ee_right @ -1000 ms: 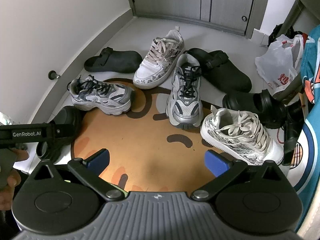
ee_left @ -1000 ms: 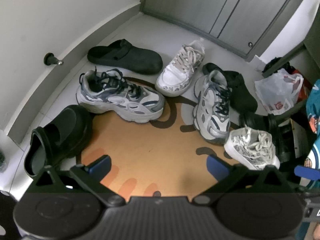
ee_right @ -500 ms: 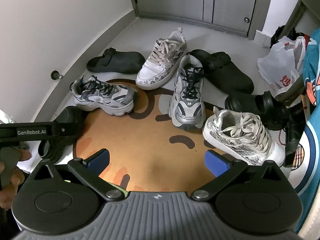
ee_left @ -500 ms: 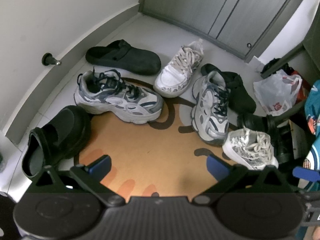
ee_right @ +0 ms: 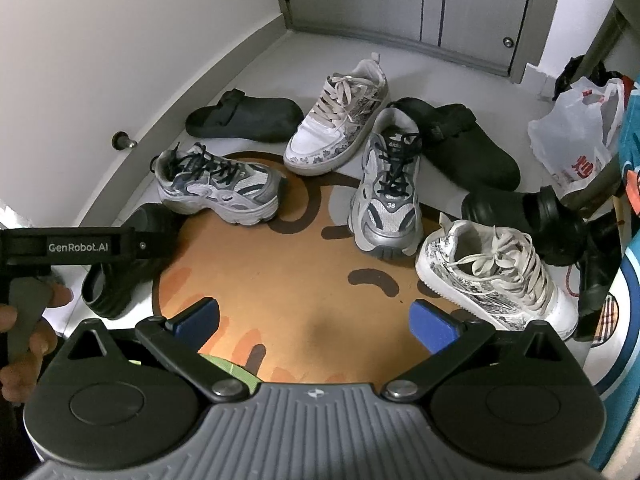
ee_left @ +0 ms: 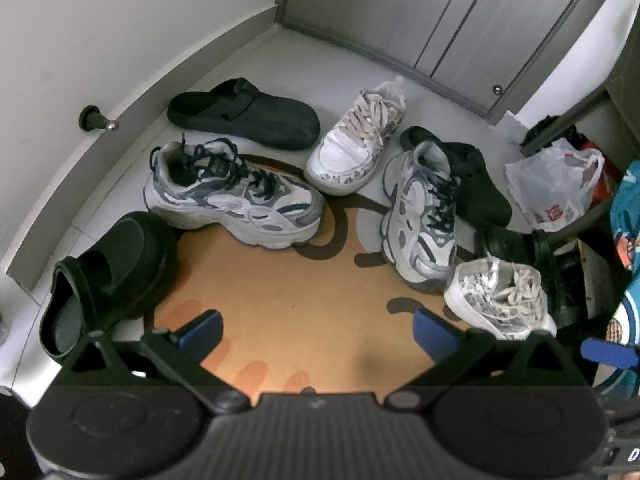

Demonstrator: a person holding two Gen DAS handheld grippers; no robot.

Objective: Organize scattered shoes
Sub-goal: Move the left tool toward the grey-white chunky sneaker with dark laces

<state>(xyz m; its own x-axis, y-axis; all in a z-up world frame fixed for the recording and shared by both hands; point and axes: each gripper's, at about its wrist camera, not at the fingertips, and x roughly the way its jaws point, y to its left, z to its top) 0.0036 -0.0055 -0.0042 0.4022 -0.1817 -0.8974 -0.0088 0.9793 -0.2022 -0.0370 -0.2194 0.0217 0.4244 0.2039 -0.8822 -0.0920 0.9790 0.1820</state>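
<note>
Several shoes lie scattered on and around an orange round mat (ee_left: pixel 296 304) (ee_right: pixel 304 292). Two grey-and-navy running shoes (ee_left: pixel 236 200) (ee_left: pixel 424 216) (ee_right: pixel 220 190) (ee_right: pixel 388 200) sit on its far side. Two white patterned sneakers (ee_left: pixel 356 148) (ee_left: pixel 500 300) (ee_right: pixel 340 120) (ee_right: pixel 496 276) lie apart. Black clogs (ee_left: pixel 244 114) (ee_left: pixel 472 176) (ee_right: pixel 244 116) (ee_right: pixel 460 144) lie at the back. A chunky black shoe (ee_left: pixel 108 280) (ee_right: pixel 120 276) rests at the mat's left edge. My left gripper (ee_left: pixel 316 328) and right gripper (ee_right: pixel 314 318) hover open above the mat, holding nothing.
A white plastic bag (ee_left: pixel 556 188) (ee_right: pixel 576 140) and another black shoe (ee_right: pixel 528 216) sit at the right beside furniture. A doorstop (ee_left: pixel 96 120) sticks out of the left wall. Grey cabinet doors (ee_right: pixel 420 0) close the back. A hand (ee_right: pixel 28 320) holds the left gripper's handle.
Both grippers have drifted slightly, so the shoes shift a little in view. Both stay open. No shoe has moved.
</note>
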